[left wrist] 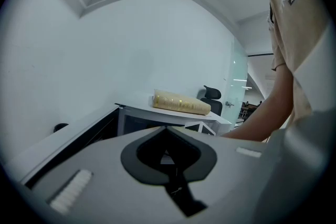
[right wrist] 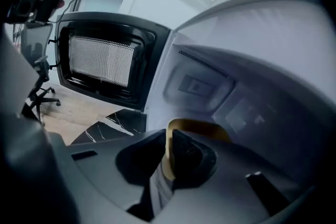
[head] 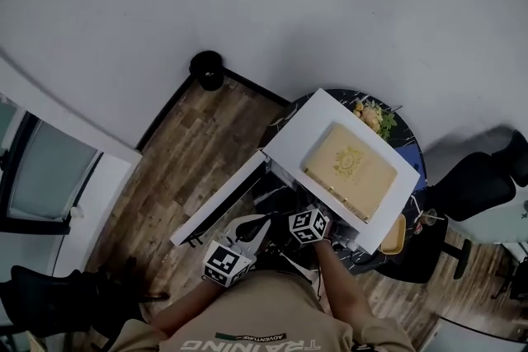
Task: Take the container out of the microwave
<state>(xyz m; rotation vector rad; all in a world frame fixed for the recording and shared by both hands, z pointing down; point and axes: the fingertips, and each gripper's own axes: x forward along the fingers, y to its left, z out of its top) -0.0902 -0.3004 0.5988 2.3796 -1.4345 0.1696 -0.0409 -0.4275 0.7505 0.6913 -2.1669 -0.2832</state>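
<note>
Shirt (head: 262,305) print, seemingly "ADVENTURE" and "TRAINING", upside down

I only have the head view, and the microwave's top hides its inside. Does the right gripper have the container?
Observer: Yes. In the right gripper view, the right gripper is shut on the rim of the yellow container.
Operator: Is it out of the microwave?
Observer: No. The container is inside the microwave, with the inner walls around it.
Operator: Is the left gripper holding anything?
Observer: No. In its own view, the left gripper has its jaws together with nothing between them, and it is outside the microwave.
</note>
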